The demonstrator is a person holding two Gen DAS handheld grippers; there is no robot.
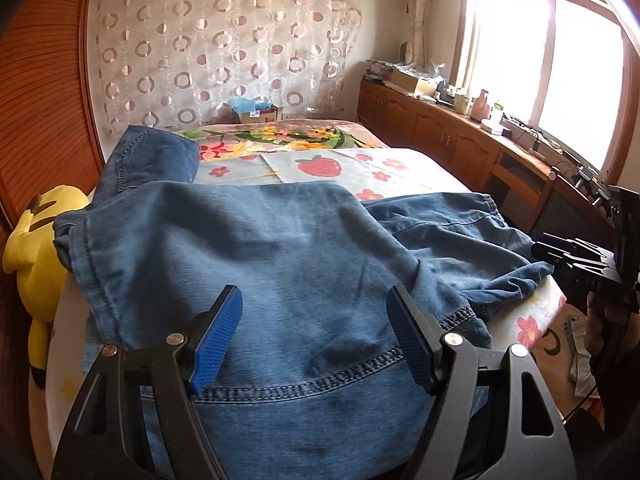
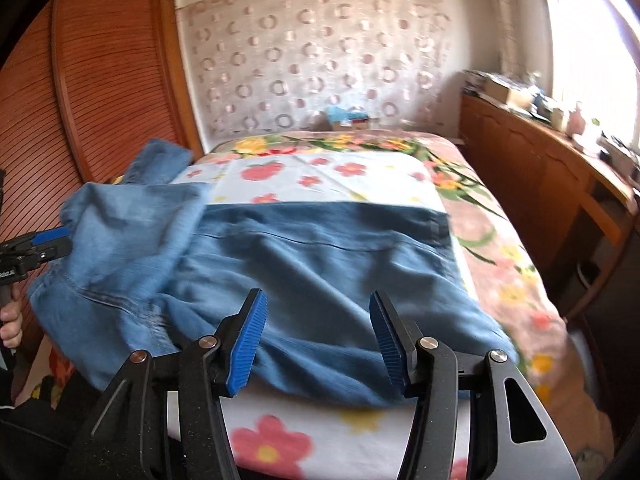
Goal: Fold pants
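While the blue denim pants [image 1: 248, 240] lie rumpled across the near end of the flowered bed [image 2: 352, 176], the left gripper [image 1: 316, 332] hovers over them, jaws wide and empty. The right gripper [image 2: 318, 340] stands likewise parted over the cloth, gripping nothing; a yellow plush toy [image 1: 36, 224] sits beside the bed

Both wrist views close, facing headward; share pants [image 1: 280, 240] on bed [image 2: 328, 176]

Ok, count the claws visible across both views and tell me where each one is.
2. The left claw hangs open above the jeans at the near edge of the bed. The right claw is open over the jeans' right end. Each also shows at the other view's edge.
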